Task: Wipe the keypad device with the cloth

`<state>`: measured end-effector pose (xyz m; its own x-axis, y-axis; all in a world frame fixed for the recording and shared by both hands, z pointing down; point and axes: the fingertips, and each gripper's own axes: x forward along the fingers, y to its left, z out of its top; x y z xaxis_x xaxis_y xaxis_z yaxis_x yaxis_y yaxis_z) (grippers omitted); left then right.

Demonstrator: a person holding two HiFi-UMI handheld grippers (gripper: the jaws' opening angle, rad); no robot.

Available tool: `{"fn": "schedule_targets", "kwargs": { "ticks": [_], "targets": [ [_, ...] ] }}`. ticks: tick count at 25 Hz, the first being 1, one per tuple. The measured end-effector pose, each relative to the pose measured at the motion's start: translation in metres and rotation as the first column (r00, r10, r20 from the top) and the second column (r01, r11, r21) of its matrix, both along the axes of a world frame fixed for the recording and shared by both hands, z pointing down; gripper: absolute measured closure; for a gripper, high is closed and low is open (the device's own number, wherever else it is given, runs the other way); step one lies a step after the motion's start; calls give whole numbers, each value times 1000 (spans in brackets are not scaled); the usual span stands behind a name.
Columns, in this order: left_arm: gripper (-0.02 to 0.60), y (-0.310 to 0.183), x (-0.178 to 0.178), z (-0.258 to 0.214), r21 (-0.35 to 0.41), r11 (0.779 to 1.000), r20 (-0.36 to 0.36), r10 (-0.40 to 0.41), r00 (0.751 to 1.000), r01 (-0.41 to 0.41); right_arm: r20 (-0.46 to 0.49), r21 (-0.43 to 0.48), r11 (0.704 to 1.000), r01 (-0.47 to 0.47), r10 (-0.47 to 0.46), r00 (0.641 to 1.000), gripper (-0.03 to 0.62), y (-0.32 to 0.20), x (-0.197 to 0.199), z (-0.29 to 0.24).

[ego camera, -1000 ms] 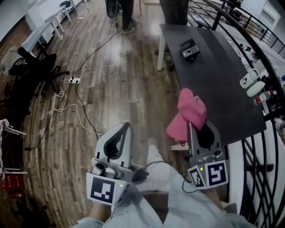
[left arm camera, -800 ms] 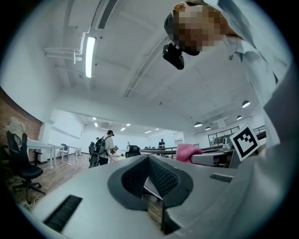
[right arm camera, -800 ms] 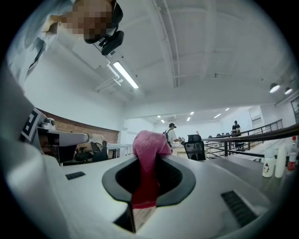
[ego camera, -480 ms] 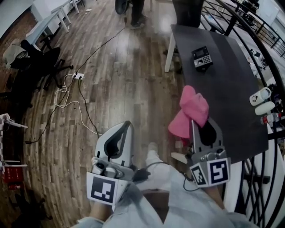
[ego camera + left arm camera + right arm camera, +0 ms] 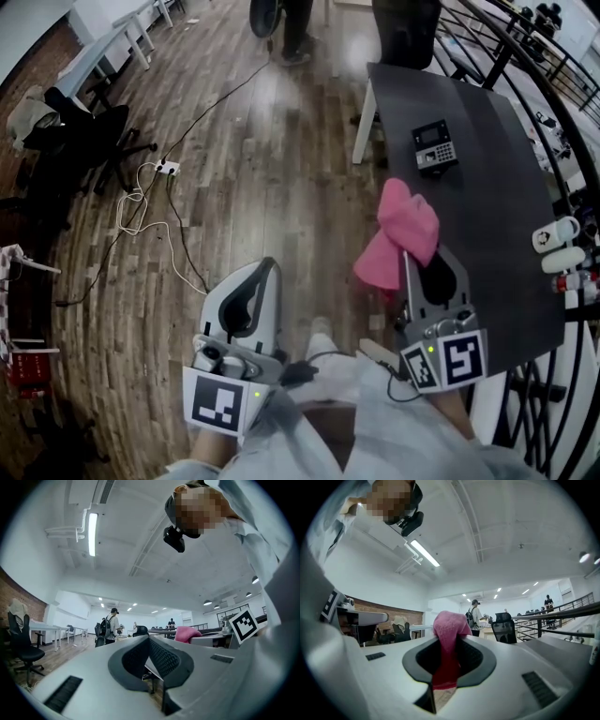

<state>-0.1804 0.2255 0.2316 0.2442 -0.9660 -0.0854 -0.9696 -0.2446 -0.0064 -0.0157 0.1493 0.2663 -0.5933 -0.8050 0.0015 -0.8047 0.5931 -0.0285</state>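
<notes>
A black keypad device [image 5: 434, 146] with a small screen lies on the dark table [image 5: 487, 234] near its far left side. My right gripper [image 5: 405, 255] is shut on a pink cloth [image 5: 401, 234], which bunches above the jaws and hangs at the table's near left edge, well short of the device. In the right gripper view the cloth [image 5: 447, 641] runs down between the closed jaws. My left gripper [image 5: 265, 267] is shut and empty, held over the wooden floor to the left; its jaws [image 5: 149, 641] point up and out across the room.
White cups or bottles [image 5: 555, 234] stand at the table's right edge by a black railing [image 5: 525, 56]. A white power strip with cables [image 5: 161, 169] lies on the floor at left. An office chair [image 5: 84, 131] and a person's legs [image 5: 295, 28] are farther off.
The view has shifted so the table and keypad device sit lower and nearer in the picture. Both grippers hold their poses; the cloth stays clamped.
</notes>
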Motion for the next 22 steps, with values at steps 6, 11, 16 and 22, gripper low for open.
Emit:
{"fn": "schedule_targets", "kwargs": {
  "ticks": [6,11,16,22],
  "targets": [
    [578,-25,1,4,-12,1000,-10,-9,1000,8,-20,1,1000,15,-15,1000,523,-26,0,7],
    [578,-41,16,1,-13,999,-8,30,1000,-30,-10,-10,1000,-5,5,1000,523,-42,8,13],
    [578,-50,19,-1,-13,999,0,43,999,-43,-7,-23,999,-26,26,1000,523,-52,15,14],
    [578,-60,17,-3,4,999,6,41,999,-41,-10,-23,999,-43,43,999,523,-57,18,14]
  ]
}}
